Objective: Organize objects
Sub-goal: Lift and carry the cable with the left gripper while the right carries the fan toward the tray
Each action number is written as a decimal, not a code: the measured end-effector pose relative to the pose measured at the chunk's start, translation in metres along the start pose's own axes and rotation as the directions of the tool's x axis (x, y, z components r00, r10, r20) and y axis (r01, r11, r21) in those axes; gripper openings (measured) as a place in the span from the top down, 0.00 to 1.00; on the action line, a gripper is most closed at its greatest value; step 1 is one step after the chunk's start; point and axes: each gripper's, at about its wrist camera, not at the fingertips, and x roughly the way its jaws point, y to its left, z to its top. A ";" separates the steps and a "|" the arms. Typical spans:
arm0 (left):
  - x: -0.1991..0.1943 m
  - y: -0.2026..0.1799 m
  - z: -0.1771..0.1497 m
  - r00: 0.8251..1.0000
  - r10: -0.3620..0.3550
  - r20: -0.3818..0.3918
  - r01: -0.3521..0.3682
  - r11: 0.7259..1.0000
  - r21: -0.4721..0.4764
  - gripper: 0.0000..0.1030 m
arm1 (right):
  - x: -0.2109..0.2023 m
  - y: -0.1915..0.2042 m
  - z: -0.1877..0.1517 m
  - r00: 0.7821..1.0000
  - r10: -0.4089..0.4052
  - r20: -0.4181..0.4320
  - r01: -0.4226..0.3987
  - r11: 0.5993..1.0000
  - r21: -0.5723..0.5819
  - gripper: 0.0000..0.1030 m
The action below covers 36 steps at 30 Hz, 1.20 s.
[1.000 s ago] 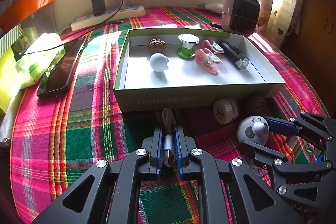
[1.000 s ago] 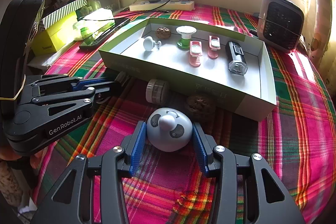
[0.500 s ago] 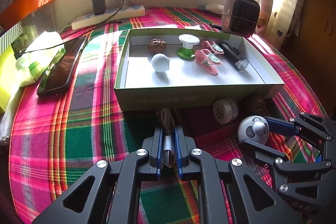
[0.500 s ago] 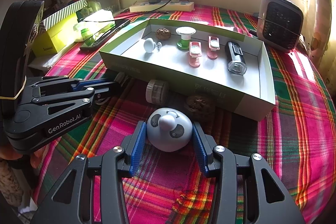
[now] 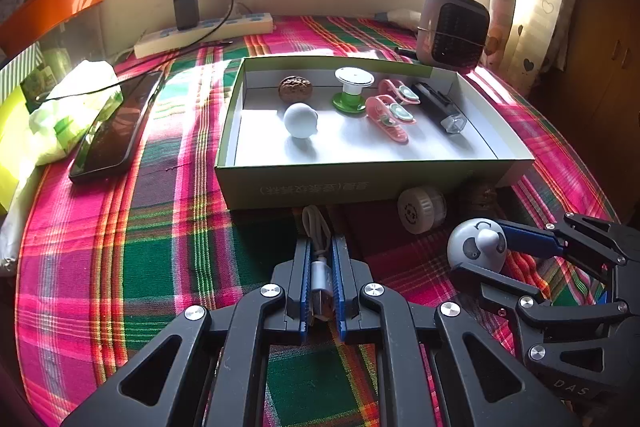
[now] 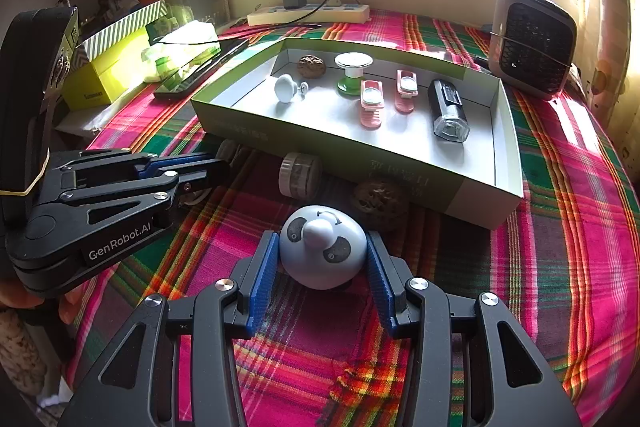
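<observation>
My left gripper (image 5: 320,247) is shut on a grey USB cable (image 5: 316,227), whose silver plug sits between the blue pads while its loop pokes out toward the box. My right gripper (image 6: 322,267) is shut on a pale panda-faced ball (image 6: 322,251) that rests on the plaid cloth; both pads touch its sides. Just beyond both grippers lies a shallow green box (image 5: 360,183) holding a walnut (image 5: 295,89), a white knob (image 5: 300,120), a green spool, two pink clips and a black light. In the right wrist view my left gripper (image 6: 222,167) lies at the left, by the box (image 6: 360,155).
A white round jar (image 6: 300,175) and a second walnut (image 6: 380,199) lie against the box's front wall. A phone (image 5: 116,127) and a tissue pack lie to the left, with a power strip (image 5: 204,31) at the back and a small heater (image 6: 534,41) at the back right.
</observation>
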 end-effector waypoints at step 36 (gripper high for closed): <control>-0.034 0.010 0.014 0.994 -0.044 0.099 0.048 0.998 -0.035 0.91 | -0.025 0.000 0.015 0.997 0.029 0.067 -0.029 1.000 0.002 0.56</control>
